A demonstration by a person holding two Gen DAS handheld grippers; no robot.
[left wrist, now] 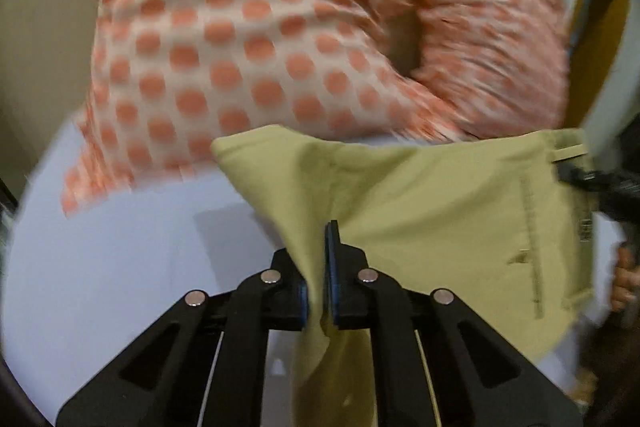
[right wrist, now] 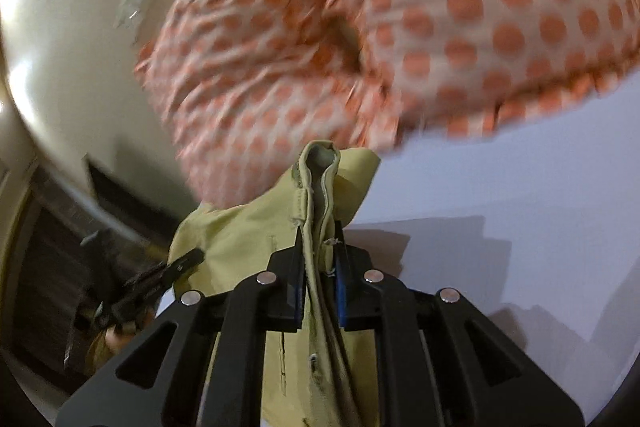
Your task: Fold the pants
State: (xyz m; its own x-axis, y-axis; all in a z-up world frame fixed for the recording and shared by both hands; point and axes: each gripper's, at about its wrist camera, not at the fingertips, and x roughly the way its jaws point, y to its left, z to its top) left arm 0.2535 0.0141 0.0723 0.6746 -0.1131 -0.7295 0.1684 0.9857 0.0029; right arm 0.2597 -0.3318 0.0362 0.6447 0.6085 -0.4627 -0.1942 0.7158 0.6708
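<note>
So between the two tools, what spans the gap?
Only the pants: the left wrist view shows the left tool and the right tool each clamping the fabric, which stretches between them.

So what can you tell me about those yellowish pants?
The pants are pale yellow-green, of a plain woven cloth. A belt loop, a stitched seam and a waistband edge show. They are lifted and hang loosely over a white sheet, in front of polka-dot pillows. The left gripper pinches a fold; the right gripper clamps the bunched waistband.
</note>
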